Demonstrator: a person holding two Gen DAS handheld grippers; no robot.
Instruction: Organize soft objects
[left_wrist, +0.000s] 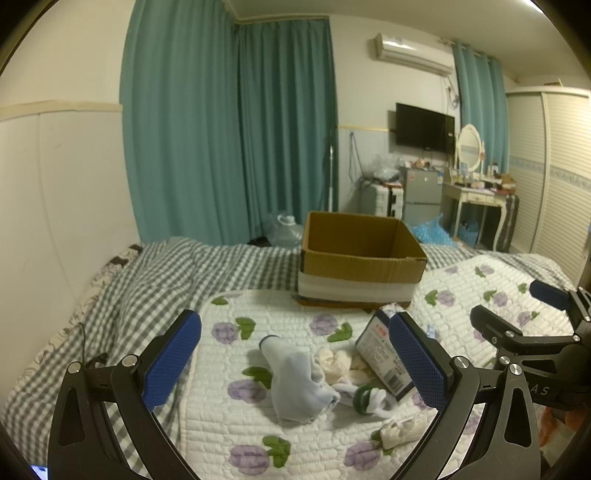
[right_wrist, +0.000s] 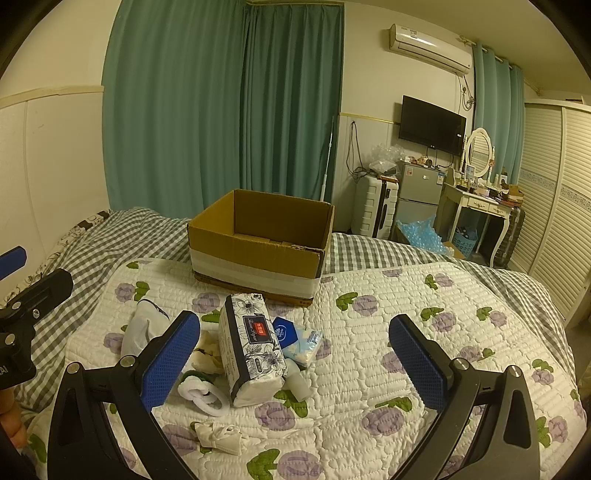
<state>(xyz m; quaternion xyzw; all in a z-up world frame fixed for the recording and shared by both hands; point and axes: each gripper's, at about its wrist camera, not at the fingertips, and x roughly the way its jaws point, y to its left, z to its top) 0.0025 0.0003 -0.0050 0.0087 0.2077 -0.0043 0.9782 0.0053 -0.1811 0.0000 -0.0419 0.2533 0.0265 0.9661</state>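
Note:
An open cardboard box (left_wrist: 364, 254) (right_wrist: 258, 236) stands on the bed beyond a heap of soft things. The heap holds a pale blue sock (left_wrist: 297, 384) (right_wrist: 142, 326), cream cloth (left_wrist: 338, 362) (right_wrist: 207, 354), a green-and-white rolled sock (left_wrist: 369, 398) (right_wrist: 201, 393), a white cloth piece (left_wrist: 402, 430) (right_wrist: 221, 435), a flower-print tissue pack (right_wrist: 251, 347) (left_wrist: 384, 356) and a small blue tissue packet (right_wrist: 299, 338). My left gripper (left_wrist: 295, 365) is open above the heap, empty. My right gripper (right_wrist: 295, 363) is open and empty over the tissue pack; it also shows in the left wrist view (left_wrist: 517, 306).
The heap lies on a white quilted mat with purple flowers (right_wrist: 406, 332) over a grey checked bedspread (left_wrist: 166, 273). Teal curtains, a white wall at left, a fridge, suitcase, dressing table (right_wrist: 476, 203) and wardrobe stand beyond the bed.

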